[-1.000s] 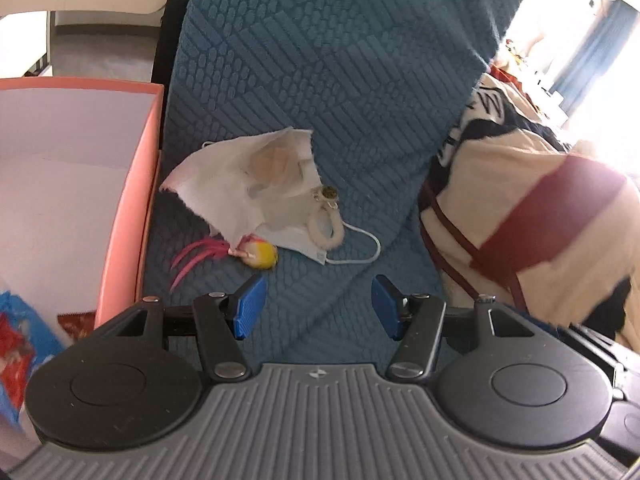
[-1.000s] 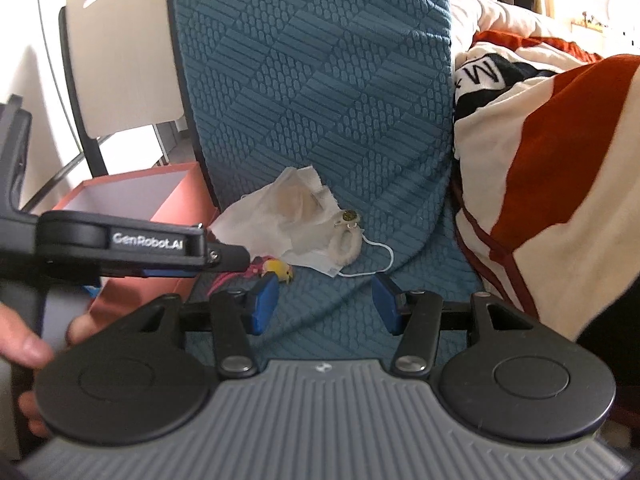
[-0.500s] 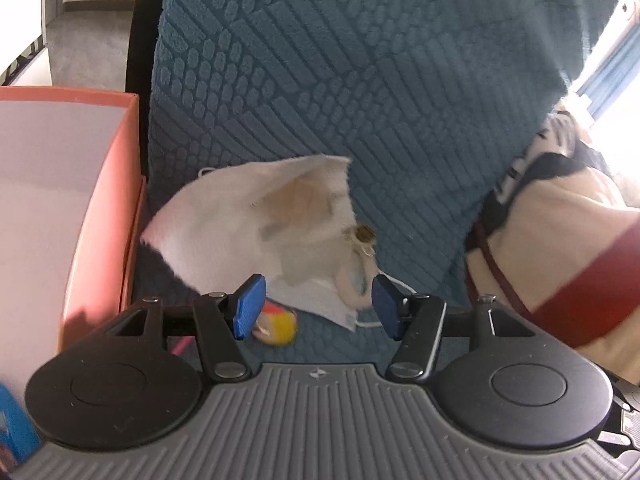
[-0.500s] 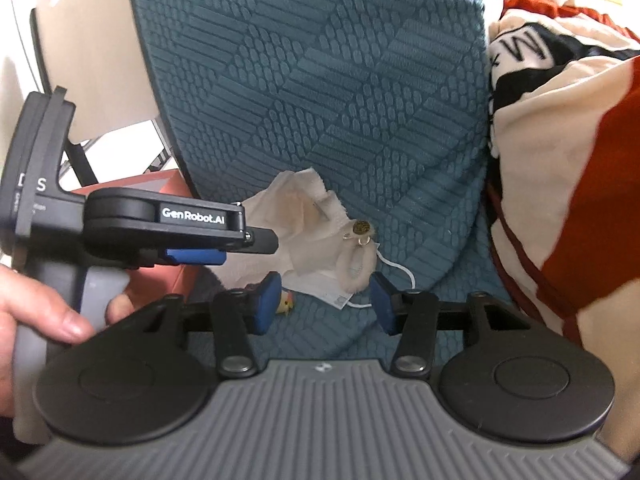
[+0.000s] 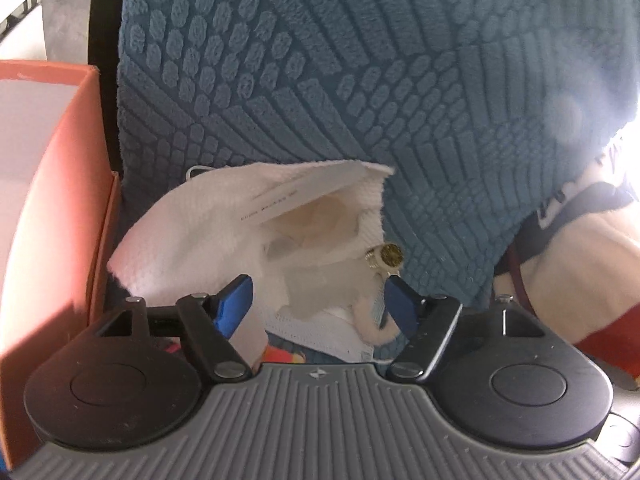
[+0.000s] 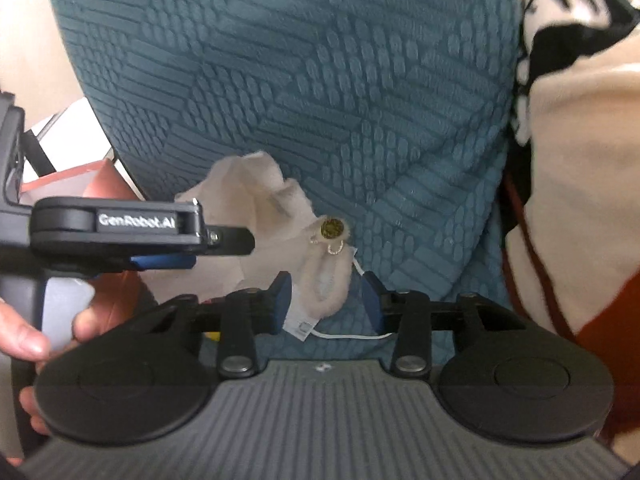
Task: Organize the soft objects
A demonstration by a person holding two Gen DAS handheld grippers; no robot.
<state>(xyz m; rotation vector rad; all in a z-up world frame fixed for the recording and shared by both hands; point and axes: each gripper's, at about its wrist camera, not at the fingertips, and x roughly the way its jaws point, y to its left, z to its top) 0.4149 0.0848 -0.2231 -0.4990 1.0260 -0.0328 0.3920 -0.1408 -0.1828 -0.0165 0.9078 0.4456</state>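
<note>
With both tools angled down at the pile on the blue cover, your left tool stands wide: its jaws have just been opening, and the blue pads sit apart with the white tissue and the mask beneath showing in the gap. The left pad lies just beside the tissue's lower edge; whether it touches cannot be told. Nothing is gripped by this tool.

Your right tool is about half open, and its jaws have just been closing. The fuzzy cream piece with the round gold button lies between the pads. A gap shows on the right side, so the pads do not press on it. The mask's white loop trails out below the right pad.

In the right wrist view, your left tool reaches in from the left over the tissue, with your hand on its handle.

The soft things lie together at the foot of the cover, just right of the orange box. A small coloured toy peeks out under the left tool's body, mostly hidden. A cream, red and black blanket is heaped to the right of the cover.
</note>
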